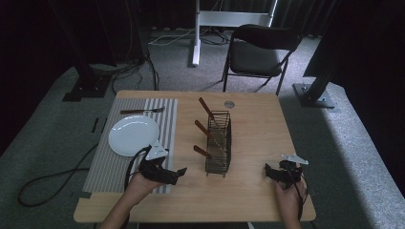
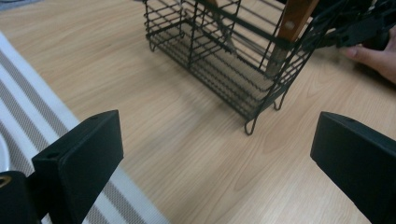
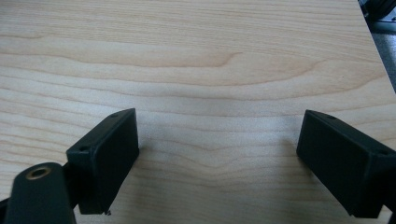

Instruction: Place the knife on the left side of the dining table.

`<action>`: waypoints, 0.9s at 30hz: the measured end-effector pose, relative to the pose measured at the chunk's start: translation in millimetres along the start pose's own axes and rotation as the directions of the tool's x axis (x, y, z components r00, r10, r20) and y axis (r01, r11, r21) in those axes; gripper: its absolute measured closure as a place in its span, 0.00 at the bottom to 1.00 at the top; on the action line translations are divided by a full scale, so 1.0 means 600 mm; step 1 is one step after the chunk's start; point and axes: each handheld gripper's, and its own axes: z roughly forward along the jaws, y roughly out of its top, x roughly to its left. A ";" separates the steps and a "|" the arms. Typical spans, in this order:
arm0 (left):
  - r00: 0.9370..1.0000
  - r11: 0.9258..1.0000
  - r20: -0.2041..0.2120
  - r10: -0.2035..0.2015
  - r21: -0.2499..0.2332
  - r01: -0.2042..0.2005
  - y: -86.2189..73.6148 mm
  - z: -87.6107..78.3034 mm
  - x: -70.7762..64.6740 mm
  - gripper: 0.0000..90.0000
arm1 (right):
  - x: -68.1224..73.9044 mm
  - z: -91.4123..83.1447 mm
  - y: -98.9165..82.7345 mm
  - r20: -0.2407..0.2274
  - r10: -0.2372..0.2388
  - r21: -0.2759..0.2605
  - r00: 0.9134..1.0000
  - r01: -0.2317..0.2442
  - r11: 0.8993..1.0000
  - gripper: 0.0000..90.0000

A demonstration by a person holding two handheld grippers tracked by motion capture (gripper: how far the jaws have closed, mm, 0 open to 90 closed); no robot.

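Observation:
A black wire caddy (image 1: 218, 143) stands in the middle of the wooden table (image 1: 258, 124), with three wooden-handled utensils (image 1: 203, 151) sticking out of it to the left. My left gripper (image 1: 177, 175) rests near the front edge, just left of the caddy, open and empty. In the left gripper view its jaws (image 2: 217, 140) are wide apart and the caddy (image 2: 224, 56) with one wooden handle (image 2: 294, 18) lies ahead. My right gripper (image 1: 267, 172) sits at the front right, open. Its own view (image 3: 222, 149) has bare wood between the jaws.
A grey striped placemat (image 1: 133, 143) covers the table's left side, carrying a white plate (image 1: 133, 135) and a fork (image 1: 142, 111) at its far end. A small round disc (image 1: 229, 103) lies near the far edge. A black folding chair (image 1: 260, 52) stands beyond the table.

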 end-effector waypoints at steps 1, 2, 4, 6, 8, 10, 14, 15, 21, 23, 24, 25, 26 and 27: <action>1.000 1.000 0.002 0.007 -0.004 -0.007 0.006 0.002 -0.004 0.03 | 0.000 0.000 0.000 0.000 0.000 0.000 1.000 0.000 1.000 0.13; 1.000 1.000 0.002 0.007 -0.004 -0.007 0.006 0.002 -0.004 0.03 | 0.000 0.000 0.000 0.000 0.000 -0.001 1.000 0.000 1.000 0.13; 1.000 1.000 0.006 0.011 -0.008 -0.011 0.013 0.004 -0.008 0.03 | 0.000 0.000 0.000 0.000 0.001 -0.001 1.000 -0.001 1.000 0.13; 1.000 1.000 0.019 0.011 -0.016 -0.010 0.021 0.005 -0.012 0.03 | 0.000 0.000 0.000 -0.001 0.001 -0.001 1.000 -0.001 1.000 0.13; 0.999 1.000 0.023 0.022 -0.022 -0.021 0.028 0.007 -0.016 0.03 | 0.000 0.000 0.000 0.000 0.000 0.000 1.000 0.000 1.000 0.13; 0.999 0.999 0.027 0.034 -0.024 -0.033 0.036 0.010 -0.022 0.03 | 0.000 0.000 0.000 0.000 0.000 0.000 1.000 0.000 1.000 0.13; 0.999 0.999 0.042 0.028 -0.035 -0.027 0.053 0.019 -0.031 0.03 | 0.000 0.000 0.000 0.000 0.000 -0.001 1.000 0.000 1.000 0.13; 0.999 0.999 0.036 0.024 -0.037 -0.022 0.057 0.020 -0.032 0.03 | 0.000 0.000 0.000 0.000 0.000 -0.001 1.000 0.000 1.000 0.13; 0.999 0.999 0.044 0.026 -0.048 -0.024 0.070 0.027 -0.037 0.04 | 0.000 0.000 0.000 0.000 0.001 -0.001 1.000 -0.001 1.000 0.13; 0.999 0.999 0.042 0.024 -0.047 -0.022 0.074 0.030 -0.039 0.05 | 0.000 0.000 0.000 -0.001 0.001 -0.001 1.000 -0.001 1.000 0.13; 0.999 0.998 0.047 0.015 -0.056 -0.012 0.078 0.032 -0.039 0.06 | 0.000 0.000 0.000 -0.001 0.001 -0.001 1.000 -0.001 1.000 0.13; 0.999 0.998 0.049 0.011 -0.061 -0.008 0.079 0.033 -0.040 0.06 | 0.000 0.000 0.000 0.000 0.001 0.000 1.000 -0.001 1.000 0.13; 0.999 0.998 0.052 0.013 -0.067 -0.009 0.081 0.033 -0.042 0.08 | 0.000 0.000 0.000 -0.001 0.001 -0.001 1.000 -0.001 1.000 0.13; 0.999 0.998 0.052 0.013 -0.067 -0.009 0.081 0.033 -0.042 0.11 | 0.000 0.000 0.000 -0.001 0.001 -0.001 1.000 -0.001 1.000 0.13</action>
